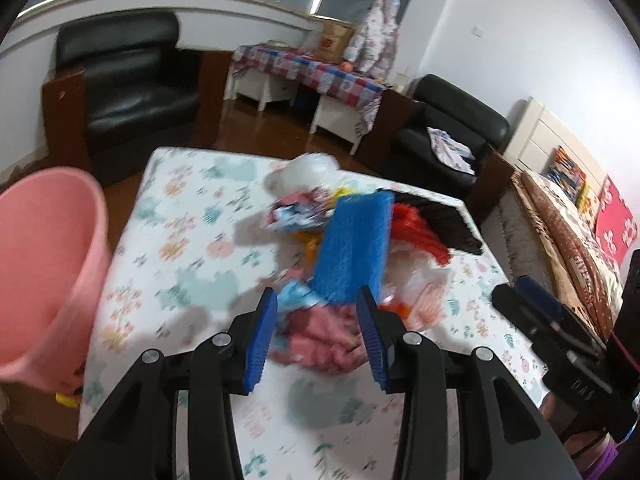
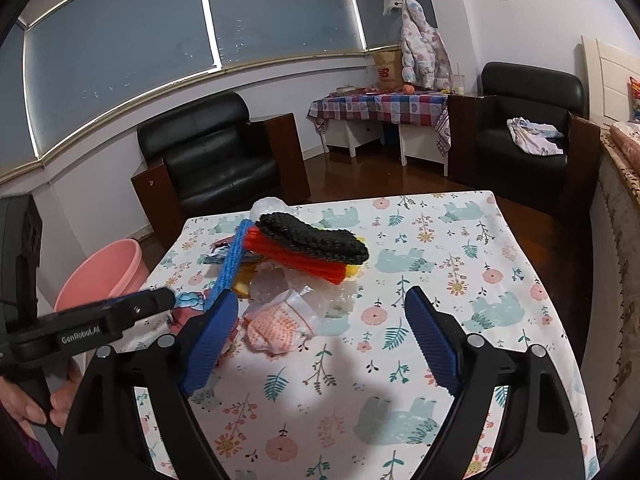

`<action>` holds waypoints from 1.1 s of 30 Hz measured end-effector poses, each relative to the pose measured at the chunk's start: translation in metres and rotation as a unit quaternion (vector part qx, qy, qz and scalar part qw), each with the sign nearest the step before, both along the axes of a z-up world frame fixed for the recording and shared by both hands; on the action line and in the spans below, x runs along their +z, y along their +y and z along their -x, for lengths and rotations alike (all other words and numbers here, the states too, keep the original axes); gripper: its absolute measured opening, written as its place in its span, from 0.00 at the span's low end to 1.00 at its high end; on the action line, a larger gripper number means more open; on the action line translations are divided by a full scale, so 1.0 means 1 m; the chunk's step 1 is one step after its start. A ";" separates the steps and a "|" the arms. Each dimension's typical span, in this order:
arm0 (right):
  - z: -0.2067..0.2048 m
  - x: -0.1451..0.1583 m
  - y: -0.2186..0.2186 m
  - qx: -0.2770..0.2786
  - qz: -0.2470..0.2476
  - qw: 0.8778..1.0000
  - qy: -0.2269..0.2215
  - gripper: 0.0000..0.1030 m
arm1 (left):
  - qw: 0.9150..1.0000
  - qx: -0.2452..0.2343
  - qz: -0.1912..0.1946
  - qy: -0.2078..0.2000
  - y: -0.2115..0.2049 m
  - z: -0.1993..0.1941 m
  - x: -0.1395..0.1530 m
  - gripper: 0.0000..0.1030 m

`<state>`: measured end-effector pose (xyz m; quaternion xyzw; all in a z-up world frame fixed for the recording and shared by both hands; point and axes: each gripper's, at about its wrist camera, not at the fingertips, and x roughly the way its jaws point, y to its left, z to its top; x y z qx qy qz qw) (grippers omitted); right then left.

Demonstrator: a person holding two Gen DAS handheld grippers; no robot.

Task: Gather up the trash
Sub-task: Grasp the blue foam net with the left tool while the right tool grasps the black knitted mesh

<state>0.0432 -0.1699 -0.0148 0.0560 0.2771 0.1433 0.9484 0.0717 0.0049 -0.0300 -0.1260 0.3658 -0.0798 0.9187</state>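
Observation:
A heap of trash lies on the table with the flower-and-bear cloth (image 2: 440, 264). In it a blue foam sheet (image 1: 352, 248) leans on edge against red (image 2: 296, 258) and black (image 2: 316, 238) foam pads, clear plastic bags (image 1: 312, 168) and crumpled pink wrappers (image 1: 320, 336). My left gripper (image 1: 318, 296) stands open at the near side of the heap. The blue sheet's lower end is just beyond its tips and the pads are not pressing on it. My right gripper (image 2: 320, 294) is wide open over an orange-dotted wrapper (image 2: 280, 328) and holds nothing. A pink bucket (image 1: 48, 264) stands by the table's left edge.
Two black armchairs (image 2: 216, 160) (image 2: 528, 128) stand beyond the table, with a checked-cloth side table (image 2: 380, 106) between them. A bed with a brown cover (image 1: 568, 240) runs along the right. A person's hand (image 2: 60, 400) holds the left gripper's handle.

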 end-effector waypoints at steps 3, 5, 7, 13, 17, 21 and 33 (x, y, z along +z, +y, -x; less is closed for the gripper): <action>-0.002 -0.001 -0.004 -0.003 0.000 1.000 0.002 0.83 | 1.000 -0.022 -0.006 -0.003 -0.017 -0.011 0.002 0.39; -0.005 -0.001 -0.009 -0.005 -0.001 1.000 0.003 0.82 | 0.999 -0.032 -0.019 -0.008 -0.027 -0.016 0.003 0.39; -0.006 -0.001 -0.011 -0.005 -0.001 1.000 0.003 0.82 | 0.999 -0.036 -0.037 -0.010 -0.038 -0.021 0.002 0.39; -0.017 0.010 -0.009 0.014 -0.006 1.000 -0.007 0.81 | 0.997 -0.029 -0.065 0.008 -0.047 -0.039 -0.012 0.25; -0.026 0.020 0.005 0.045 0.007 0.999 -0.022 0.78 | 0.997 -0.027 -0.071 0.009 -0.044 -0.038 -0.018 0.07; -0.034 0.027 0.021 0.071 0.016 0.997 -0.031 0.73 | 0.998 -0.021 -0.065 0.002 -0.040 -0.033 -0.017 0.06; -0.059 0.008 0.025 0.078 0.005 0.997 0.027 0.18 | 0.998 -0.017 -0.054 -0.014 -0.036 -0.008 -0.005 0.06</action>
